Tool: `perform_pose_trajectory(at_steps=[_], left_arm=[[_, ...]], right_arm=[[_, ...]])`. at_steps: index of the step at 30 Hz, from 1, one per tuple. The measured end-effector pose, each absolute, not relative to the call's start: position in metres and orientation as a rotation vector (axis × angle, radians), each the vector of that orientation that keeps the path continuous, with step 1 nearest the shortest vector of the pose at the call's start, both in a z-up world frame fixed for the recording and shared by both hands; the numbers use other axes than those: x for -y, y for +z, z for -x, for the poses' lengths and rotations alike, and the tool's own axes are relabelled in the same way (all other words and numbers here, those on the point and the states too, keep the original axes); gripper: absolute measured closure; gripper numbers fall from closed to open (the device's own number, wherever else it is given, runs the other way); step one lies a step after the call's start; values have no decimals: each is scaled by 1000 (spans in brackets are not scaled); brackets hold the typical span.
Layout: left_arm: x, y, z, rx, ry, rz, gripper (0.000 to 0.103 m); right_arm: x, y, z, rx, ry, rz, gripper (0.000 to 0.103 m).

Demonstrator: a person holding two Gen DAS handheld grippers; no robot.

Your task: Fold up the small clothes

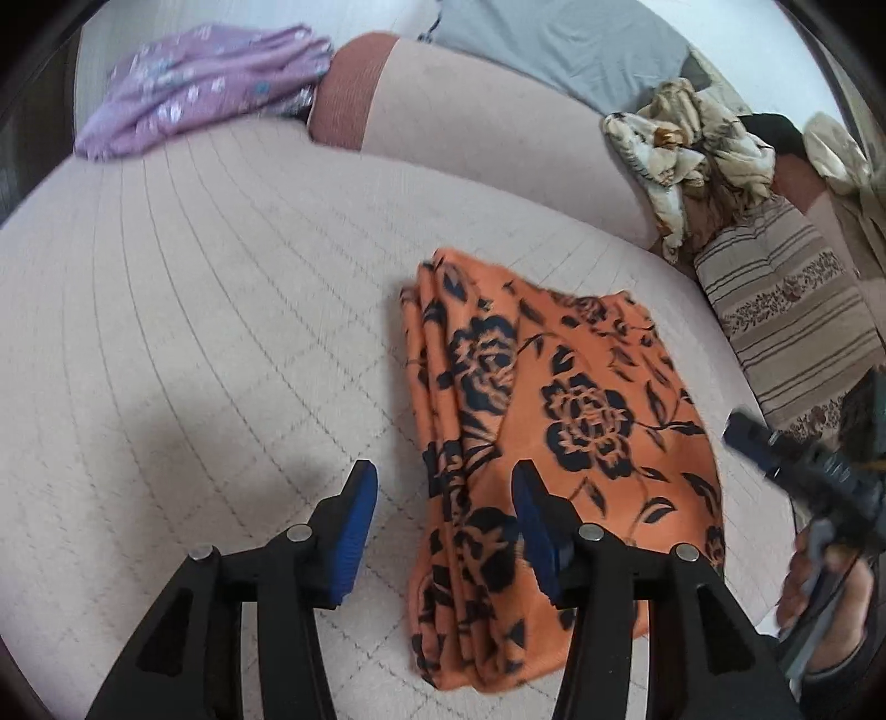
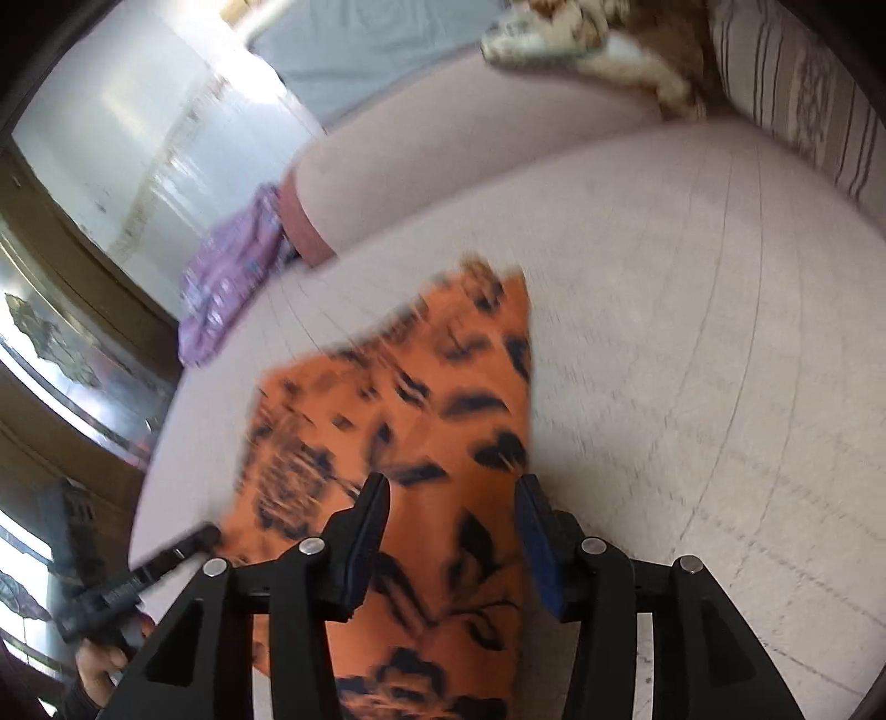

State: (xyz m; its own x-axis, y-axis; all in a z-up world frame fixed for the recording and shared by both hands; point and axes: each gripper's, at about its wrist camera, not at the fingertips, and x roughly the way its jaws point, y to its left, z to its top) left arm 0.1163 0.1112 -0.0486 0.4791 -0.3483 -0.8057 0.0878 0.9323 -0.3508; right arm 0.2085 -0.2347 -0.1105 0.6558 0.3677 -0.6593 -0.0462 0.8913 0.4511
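Note:
An orange cloth with black flowers (image 1: 559,437) lies folded on the pale quilted sofa seat (image 1: 194,332). My left gripper (image 1: 443,498) is open and empty above the cloth's left edge; its right finger is over the cloth. My right gripper (image 2: 451,498) is open over the same cloth (image 2: 421,410), holding nothing. The right gripper also shows at the right edge of the left wrist view (image 1: 775,448). The left gripper shows at the lower left of the right wrist view (image 2: 166,559).
A folded purple flowered garment (image 1: 205,83) lies at the far left by a cylindrical bolster (image 1: 443,116). A crumpled beige patterned cloth (image 1: 686,149) and a striped cushion (image 1: 786,321) sit at the right. A grey sheet (image 1: 554,44) lies behind.

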Motion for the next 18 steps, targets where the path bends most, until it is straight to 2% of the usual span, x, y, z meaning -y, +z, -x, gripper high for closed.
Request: perform_pose_trajectory(at_steps=[1,4,6,9,14,15,18], left_arm=[[-112,-44,-113,-1025,-273,266,51],[-104,-43,-107,-1024,-246,194,38],[-101,-53,-104,-1057,-218,138,38],[-105,-58,-97,-1098,-182,94,38],[-121,-39,-82,-1040,-150,86,32],[-122,-36,-81,-1034,-151,89,31],[-126,-30,-74,-1028,-151,92,30]], right_arm=[[232,-101,-203,-797,256,-427,46],[215,-78,-200,-748,348,-435,31],[196,-86,-208,-791,409,-429,29],[193,-125,-225,-955,331,-477,30],[179,-93,-204,-833,344,-437,29],[178,-92,-201,-827,344,-424,26],[175,-117,-213,-941,328,-428,23]])
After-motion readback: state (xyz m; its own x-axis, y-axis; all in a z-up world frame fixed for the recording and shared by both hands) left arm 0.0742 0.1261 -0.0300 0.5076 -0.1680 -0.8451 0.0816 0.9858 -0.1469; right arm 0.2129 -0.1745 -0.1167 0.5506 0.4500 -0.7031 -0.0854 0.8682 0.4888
